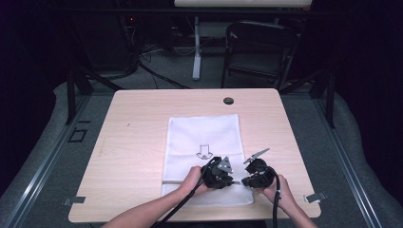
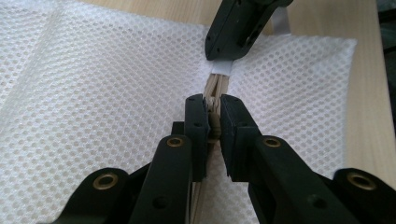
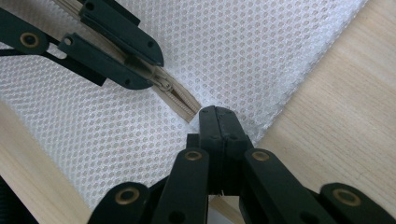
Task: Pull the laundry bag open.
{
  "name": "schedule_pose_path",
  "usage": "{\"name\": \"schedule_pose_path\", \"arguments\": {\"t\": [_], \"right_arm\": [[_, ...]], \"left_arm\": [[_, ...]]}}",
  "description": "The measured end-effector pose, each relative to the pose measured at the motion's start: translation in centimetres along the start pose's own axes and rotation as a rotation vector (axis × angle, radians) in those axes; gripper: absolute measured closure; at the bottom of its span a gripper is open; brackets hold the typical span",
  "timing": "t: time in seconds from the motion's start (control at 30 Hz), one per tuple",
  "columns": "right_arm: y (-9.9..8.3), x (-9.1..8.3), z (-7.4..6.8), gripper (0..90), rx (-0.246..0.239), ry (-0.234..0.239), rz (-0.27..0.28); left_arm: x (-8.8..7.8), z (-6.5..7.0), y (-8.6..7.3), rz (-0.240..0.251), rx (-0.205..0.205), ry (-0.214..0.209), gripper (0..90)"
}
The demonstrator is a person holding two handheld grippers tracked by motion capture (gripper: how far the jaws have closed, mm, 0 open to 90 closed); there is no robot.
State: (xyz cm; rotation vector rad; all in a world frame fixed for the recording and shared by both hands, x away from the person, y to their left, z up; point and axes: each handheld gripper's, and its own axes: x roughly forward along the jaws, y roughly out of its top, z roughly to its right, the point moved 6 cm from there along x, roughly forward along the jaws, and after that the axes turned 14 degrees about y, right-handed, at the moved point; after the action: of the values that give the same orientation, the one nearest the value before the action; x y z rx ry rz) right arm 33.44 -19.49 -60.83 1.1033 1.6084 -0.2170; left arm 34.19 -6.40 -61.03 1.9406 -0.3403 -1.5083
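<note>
The white mesh bag (image 1: 203, 156) lay flat in the lower middle of the high view, its zipper (image 3: 180, 100) running across its near end. In the left gripper view, the left tongs (image 2: 212, 112) were clenched on the zipper slider (image 2: 214, 127), seemingly to draw it along the teeth. In the right gripper view, the right tongs (image 3: 218, 122) were clamped tight on the white tab (image 2: 221, 68) at the end of the zipper, near the bag's corner, probably to hold the fabric taut so the slider would run instead of bunching the mesh. A black arrow mark (image 1: 205, 152) was printed on the bag just above the hands in the high view. The bag rested on a pale wooden table (image 1: 138, 142) with a round black grommet (image 1: 228, 100) near its far edge. Beyond, at the top of the frame, the dim room held a dark folding chair (image 1: 259, 52) and a white stand post (image 1: 196, 47) on grey flooring.
</note>
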Motion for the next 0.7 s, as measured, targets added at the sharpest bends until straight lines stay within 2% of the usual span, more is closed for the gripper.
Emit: {"name": "schedule_pose_path", "arguments": {"t": [0.03, 0.1, 0.3, 0.4, 0.47, 0.5, 0.6, 0.67, 0.7], "right_arm": [[0.00, 0.00, -0.01, 90.0, 0.000, 0.000, 0.000], [0.03, 0.11, -0.06, 90.0, 0.007, -0.001, 0.015], [0.05, 0.14, -0.12, 90.0, 0.009, 0.005, 0.020], [0.02, 0.10, -0.06, 90.0, 0.007, -0.001, 0.015], [0.02, 0.10, -0.06, 90.0, 0.007, -0.001, 0.015], [0.02, 0.11, -0.06, 90.0, 0.008, 0.000, 0.016], [-0.04, -0.07, 0.07, 90.0, -0.009, -0.001, -0.009], [-0.03, -0.03, 0.04, 90.0, -0.007, -0.001, -0.005], [0.06, 0.22, -0.11, 90.0, 0.014, 0.003, 0.033]], "left_arm": [[-0.02, 0.00, -0.02, 0.001, -0.006, -0.004, 82.0], [-0.10, -0.03, -0.04, -0.013, 0.008, 0.010, 82.0], [-0.30, -0.16, -0.20, -0.006, 0.004, 0.003, 82.0], [-0.35, -0.12, -0.28, -0.002, 0.002, 0.001, 82.0], [-0.50, -0.21, -0.43, -0.017, 0.009, 0.008, 82.0], [-0.51, -0.26, -0.44, -0.007, 0.006, -0.003, 82.0], [-0.68, -0.35, -0.64, -0.011, 0.004, 0.003, 82.0], [-0.80, -0.46, -0.76, -0.010, -0.003, 0.005, 82.0], [-0.89, -0.51, -0.85, -0.013, 0.000, 0.005, 82.0]]}}
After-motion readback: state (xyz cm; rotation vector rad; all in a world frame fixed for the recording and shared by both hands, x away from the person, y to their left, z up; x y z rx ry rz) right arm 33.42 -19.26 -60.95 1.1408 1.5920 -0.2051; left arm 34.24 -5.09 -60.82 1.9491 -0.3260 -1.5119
